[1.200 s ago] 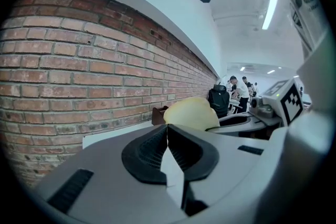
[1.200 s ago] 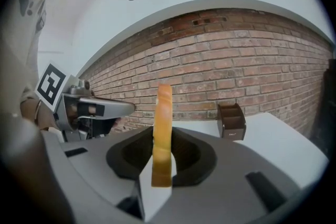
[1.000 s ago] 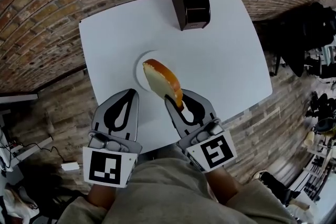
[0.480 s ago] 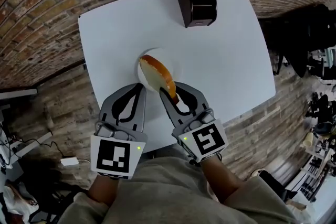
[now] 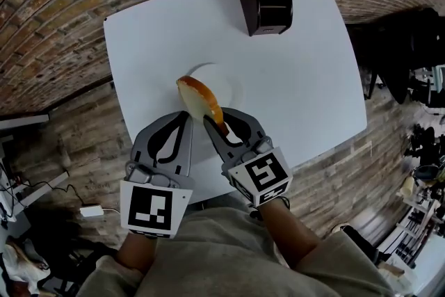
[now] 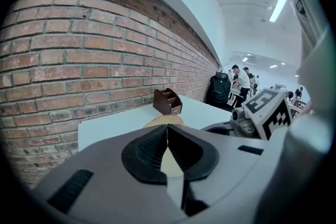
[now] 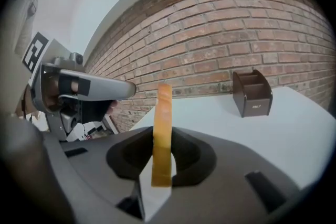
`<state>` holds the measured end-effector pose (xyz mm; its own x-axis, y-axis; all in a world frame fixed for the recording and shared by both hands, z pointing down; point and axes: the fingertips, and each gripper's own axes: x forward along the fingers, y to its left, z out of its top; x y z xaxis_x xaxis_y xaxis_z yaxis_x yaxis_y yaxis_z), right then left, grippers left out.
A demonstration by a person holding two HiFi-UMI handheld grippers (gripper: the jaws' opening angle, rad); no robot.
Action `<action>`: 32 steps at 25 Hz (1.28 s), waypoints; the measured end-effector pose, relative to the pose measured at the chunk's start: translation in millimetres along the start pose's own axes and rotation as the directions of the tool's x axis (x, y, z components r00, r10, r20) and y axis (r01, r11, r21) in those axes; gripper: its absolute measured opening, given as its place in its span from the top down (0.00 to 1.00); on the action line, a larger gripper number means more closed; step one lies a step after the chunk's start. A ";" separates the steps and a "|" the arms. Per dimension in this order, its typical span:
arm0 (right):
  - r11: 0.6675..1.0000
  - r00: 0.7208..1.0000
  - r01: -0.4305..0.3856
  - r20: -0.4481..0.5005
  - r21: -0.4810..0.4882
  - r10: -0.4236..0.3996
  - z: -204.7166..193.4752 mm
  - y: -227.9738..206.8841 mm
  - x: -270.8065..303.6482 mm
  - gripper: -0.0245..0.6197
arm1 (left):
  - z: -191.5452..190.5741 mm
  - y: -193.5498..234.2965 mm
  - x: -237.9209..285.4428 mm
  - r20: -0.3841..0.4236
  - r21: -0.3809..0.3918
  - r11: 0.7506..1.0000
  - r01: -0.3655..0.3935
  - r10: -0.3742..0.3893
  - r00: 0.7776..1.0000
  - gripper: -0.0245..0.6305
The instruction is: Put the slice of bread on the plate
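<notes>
The slice of bread (image 5: 201, 99) stands on edge at frame centre, above the white plate (image 5: 231, 83) — its lower end pinched between the right gripper's (image 5: 221, 123) jaws. Just left, the left gripper (image 5: 182, 123) has its jaws together, empty. A brown desk organizer (image 5: 266, 2) sits at the white table's (image 5: 306, 66) top edge.

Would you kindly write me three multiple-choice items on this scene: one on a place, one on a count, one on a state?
1. Where on the table does the brown holder stand? A its middle B its far edge C its near edge
2. How many slices of bread show? A three B two C one
3. The jaws of the left gripper are: A together, empty B wide apart C on bread
Answers: B, it stands against the far edge; C, only the slice in the right gripper; A, its pads meet on nothing.
</notes>
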<state>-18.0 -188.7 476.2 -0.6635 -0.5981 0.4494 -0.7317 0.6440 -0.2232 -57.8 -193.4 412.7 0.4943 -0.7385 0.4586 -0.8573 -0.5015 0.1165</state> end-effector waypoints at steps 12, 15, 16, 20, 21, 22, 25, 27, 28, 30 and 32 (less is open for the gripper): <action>0.986 1.000 -0.027 -0.001 0.164 0.027 -6.4 -14.7 14.2 0.82 | -2.0 10.0 -0.6 -0.003 -0.021 1.000 -0.023 0.023 1.000 0.94; 0.974 1.000 -0.027 -0.007 0.225 0.029 -10.9 -23.4 16.0 0.81 | -1.7 10.8 0.8 -0.005 -0.024 0.999 -0.025 0.025 1.000 0.94; 0.973 1.000 -0.021 -0.014 0.230 0.024 -12.7 -26.7 16.3 0.81 | -1.3 10.7 1.4 -0.005 -0.024 0.999 -0.025 0.025 1.000 0.94; 0.975 0.999 0.021 -0.051 0.222 -0.010 -19.8 -38.9 16.6 0.79 | -0.7 9.0 3.7 -0.005 -0.026 0.999 -0.026 0.026 1.000 0.94; 0.977 0.998 0.035 -0.063 0.210 -0.023 -21.9 -41.4 16.9 0.78 | -0.9 8.4 4.2 -0.006 -0.027 0.999 -0.026 0.026 1.000 0.94; 0.980 0.997 0.050 -0.075 0.194 -0.036 -24.0 -43.8 17.3 0.77 | -1.2 7.8 4.7 -0.007 -0.027 0.999 -0.026 0.026 1.000 0.94; 0.983 0.992 0.086 -0.103 0.162 -0.070 -29.1 -50.1 18.6 0.75 | -1.8 6.3 6.0 -0.009 -0.032 0.999 -0.024 0.024 1.000 0.94; 0.984 0.989 0.107 -0.117 0.144 -0.091 -30.9 -53.8 19.2 0.74 | -1.2 6.3 6.7 -0.008 -0.037 0.999 -0.026 0.026 1.000 0.94; 0.984 0.987 0.116 -0.122 0.134 -0.100 -31.3 -55.5 19.7 0.73 | -0.8 6.5 7.2 -0.008 -0.038 0.999 -0.027 0.027 1.000 0.94; 0.984 0.984 0.135 -0.130 0.115 -0.120 -31.2 -59.3 20.3 0.70 | 0.2 6.4 8.0 -0.007 -0.037 0.999 -0.028 0.028 1.000 0.94; 0.983 0.979 0.155 -0.148 0.099 -0.139 -32.8 -63.7 19.9 0.68 | 1.0 5.4 8.3 -0.006 -0.035 0.999 -0.027 0.027 1.000 0.94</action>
<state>20.5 -225.9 527.8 -0.5248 -0.6050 0.5988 -0.8375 0.4930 -0.2359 -58.2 -202.7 416.3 0.4700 -0.7491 0.4668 -0.8750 -0.4651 0.1346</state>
